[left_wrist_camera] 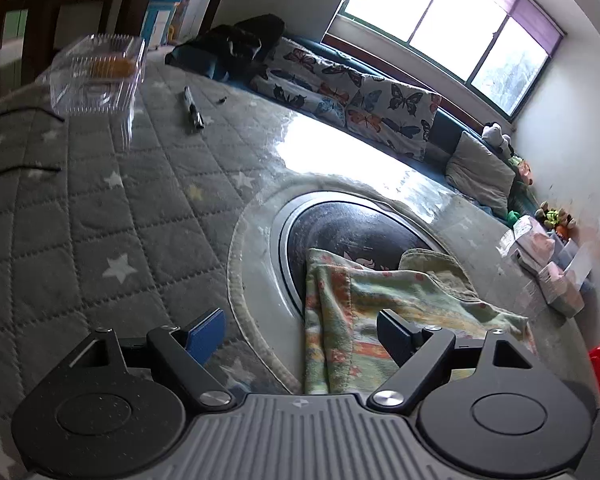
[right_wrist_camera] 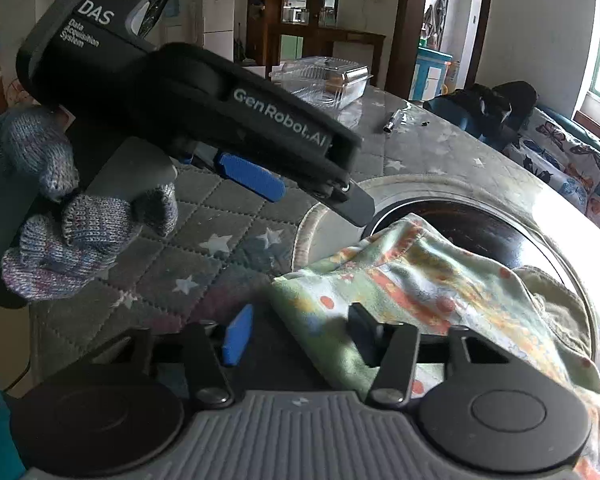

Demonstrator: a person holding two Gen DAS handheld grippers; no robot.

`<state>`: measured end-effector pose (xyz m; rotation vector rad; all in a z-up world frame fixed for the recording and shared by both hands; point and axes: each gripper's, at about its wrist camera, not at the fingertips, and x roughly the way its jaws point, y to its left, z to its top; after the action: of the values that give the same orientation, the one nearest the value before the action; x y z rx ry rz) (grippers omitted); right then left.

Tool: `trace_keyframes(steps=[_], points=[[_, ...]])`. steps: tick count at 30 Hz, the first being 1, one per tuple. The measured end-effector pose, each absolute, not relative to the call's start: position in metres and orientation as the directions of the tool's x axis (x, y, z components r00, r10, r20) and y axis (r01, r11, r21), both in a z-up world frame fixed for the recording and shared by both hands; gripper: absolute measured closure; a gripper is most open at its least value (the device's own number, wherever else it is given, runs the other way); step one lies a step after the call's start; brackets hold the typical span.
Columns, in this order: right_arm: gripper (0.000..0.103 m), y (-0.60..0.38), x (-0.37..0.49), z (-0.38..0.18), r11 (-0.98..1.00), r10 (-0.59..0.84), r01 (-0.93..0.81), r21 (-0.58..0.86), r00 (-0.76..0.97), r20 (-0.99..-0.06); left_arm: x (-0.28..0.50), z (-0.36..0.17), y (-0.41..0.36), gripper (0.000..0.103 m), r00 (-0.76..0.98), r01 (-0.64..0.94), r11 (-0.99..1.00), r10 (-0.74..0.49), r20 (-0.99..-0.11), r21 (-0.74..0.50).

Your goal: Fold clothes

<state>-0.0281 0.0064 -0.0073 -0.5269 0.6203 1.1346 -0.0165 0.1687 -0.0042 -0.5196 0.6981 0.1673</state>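
A pale green garment [left_wrist_camera: 380, 300] with orange and red print lies crumpled on the table, partly over a dark round inset [left_wrist_camera: 352, 232]. It also shows in the right wrist view [right_wrist_camera: 420, 280]. My left gripper [left_wrist_camera: 300, 336] is open, its jaws wide apart over the garment's near edge, holding nothing. In the right wrist view the left gripper [right_wrist_camera: 320, 192] hovers just above the garment's left end, held by a gloved hand [right_wrist_camera: 60, 232]. My right gripper [right_wrist_camera: 300, 336] is open, jaws spread at the garment's near edge, empty.
A grey quilted star-print cover [left_wrist_camera: 100, 220] lies on the table. A clear plastic box [left_wrist_camera: 96, 76] stands at the far left, a small dark tool [left_wrist_camera: 192, 110] beside it. Butterfly cushions [left_wrist_camera: 360, 100] line a bench behind. Small boxes [left_wrist_camera: 540, 256] sit at the right.
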Motion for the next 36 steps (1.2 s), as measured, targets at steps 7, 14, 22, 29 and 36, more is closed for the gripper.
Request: trace_keyframes(steps=[7,14,22,29,36], points=[[0.087,-0.004,-0.017,-0.002,0.388,0.696,-0.921,0.032,0.269,-0.666,-0.010,-0.011,0.174,0.018,0.748,-0.338,0.785,-0.110,-0.654,-0.519],[0.097,-0.018,-0.008,0.009,0.411,0.735,-0.904,0.121,0.250,-0.631,0.001,-0.014,0.172,0.018,0.735,-0.355,0.723,-0.176,-0.655,-0.592],[0.063,0.000,-0.025,-0.001,0.341,0.723,-0.940,0.009,0.256,-0.642,-0.011,-0.006,0.191,0.018,0.747,-0.400,0.708,-0.115,-0.655,-0.581],[0.066,0.015,-0.031,-0.015,0.341,0.684,-0.939,-0.055,0.288,-0.671,-0.008,-0.014,0.188,0.017,0.738,-0.382,0.700,-0.161,-0.655,-0.603],[0.091,-0.001,-0.012,0.002,0.420,0.722,-0.904,0.086,0.275,-0.636,-0.003,-0.016,0.183,0.017,0.739,-0.364,0.694,-0.190,-0.646,-0.621]])
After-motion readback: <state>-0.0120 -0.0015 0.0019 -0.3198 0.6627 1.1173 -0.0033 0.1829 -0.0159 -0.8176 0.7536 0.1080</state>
